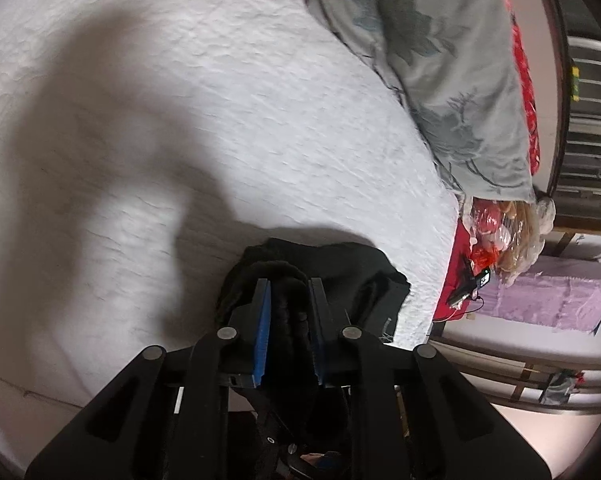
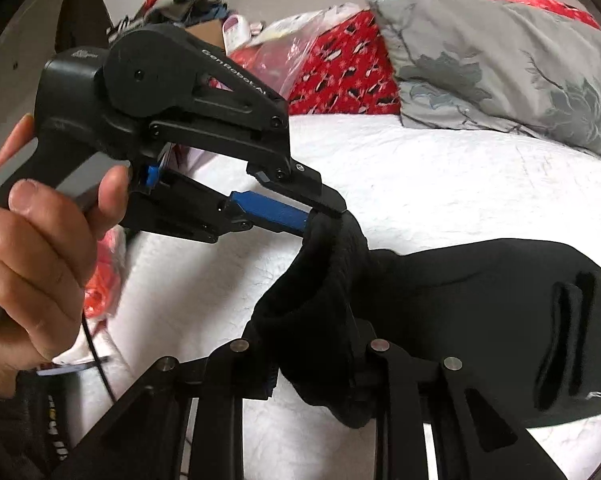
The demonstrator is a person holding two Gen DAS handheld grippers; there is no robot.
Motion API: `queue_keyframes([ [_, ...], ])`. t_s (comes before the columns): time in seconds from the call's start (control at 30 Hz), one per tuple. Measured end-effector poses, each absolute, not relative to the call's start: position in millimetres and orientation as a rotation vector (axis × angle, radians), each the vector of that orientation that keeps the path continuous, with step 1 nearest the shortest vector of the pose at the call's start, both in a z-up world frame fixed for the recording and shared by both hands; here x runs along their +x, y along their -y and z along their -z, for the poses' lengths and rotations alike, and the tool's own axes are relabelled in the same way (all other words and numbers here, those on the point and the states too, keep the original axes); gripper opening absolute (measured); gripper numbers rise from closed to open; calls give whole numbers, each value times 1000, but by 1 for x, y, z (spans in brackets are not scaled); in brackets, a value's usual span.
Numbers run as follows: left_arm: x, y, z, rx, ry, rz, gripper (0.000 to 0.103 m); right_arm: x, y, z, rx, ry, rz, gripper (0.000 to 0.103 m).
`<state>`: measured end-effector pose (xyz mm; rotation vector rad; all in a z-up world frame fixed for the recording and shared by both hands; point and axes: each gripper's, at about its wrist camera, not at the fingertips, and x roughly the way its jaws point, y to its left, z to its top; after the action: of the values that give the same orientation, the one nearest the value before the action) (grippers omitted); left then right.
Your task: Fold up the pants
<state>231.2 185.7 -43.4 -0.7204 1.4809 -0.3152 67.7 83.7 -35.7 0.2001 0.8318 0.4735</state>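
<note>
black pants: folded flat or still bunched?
Bunched. The black fabric pants hang lifted off the white quilted bedspread, gathered in both jaws.

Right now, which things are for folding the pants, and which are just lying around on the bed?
For the job:
- black pants
- left gripper, shut on the pants
- right gripper, shut on the pants
- white bedspread, the folding surface

Just lying about:
- grey flowered pillow
- red patterned fabric
- plastic bags

Bedroom: quilted bed (image 1: 220,100), floral pillow (image 2: 500,60).
</note>
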Motion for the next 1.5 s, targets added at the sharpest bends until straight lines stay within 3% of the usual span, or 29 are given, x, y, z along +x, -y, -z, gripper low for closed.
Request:
queue_keyframes([
  [0.4, 242, -37, 17, -553, -1510, 387, 15, 51, 56, 27, 487, -798, -399, 24],
  [0.63, 245, 86, 49, -368, -1595, 406, 15, 47, 162, 66, 708, -829, -286, 24],
  [0.8, 238, 129, 66, -291, -1652, 412, 15, 44, 211, 100, 830, -878, -240, 26],
  [1.03, 223, 84, 14, -414, -1500, 474, 16, 31, 242, 100, 948, -864, -356, 34],
  [1.07, 220, 66, 6, -430, -1466, 470, 21, 28, 250, 93, 947, -834, -356, 36],
  [1.17, 209, 11, -4, -401, -1355, 365, 47, 39, 263, 78, 911, -795, -354, 53],
  [1.2, 205, -7, -1, -383, -1329, 308, 49, 46, 263, 76, 895, -797, -358, 57],
  [1.3, 196, -40, 30, -470, -1366, 276, 49, 66, 248, 70, 818, -840, -409, 64],
  [1.5, 188, -50, 72, -599, -1380, 311, 49, 92, 209, 77, 614, -949, -433, 65],
])
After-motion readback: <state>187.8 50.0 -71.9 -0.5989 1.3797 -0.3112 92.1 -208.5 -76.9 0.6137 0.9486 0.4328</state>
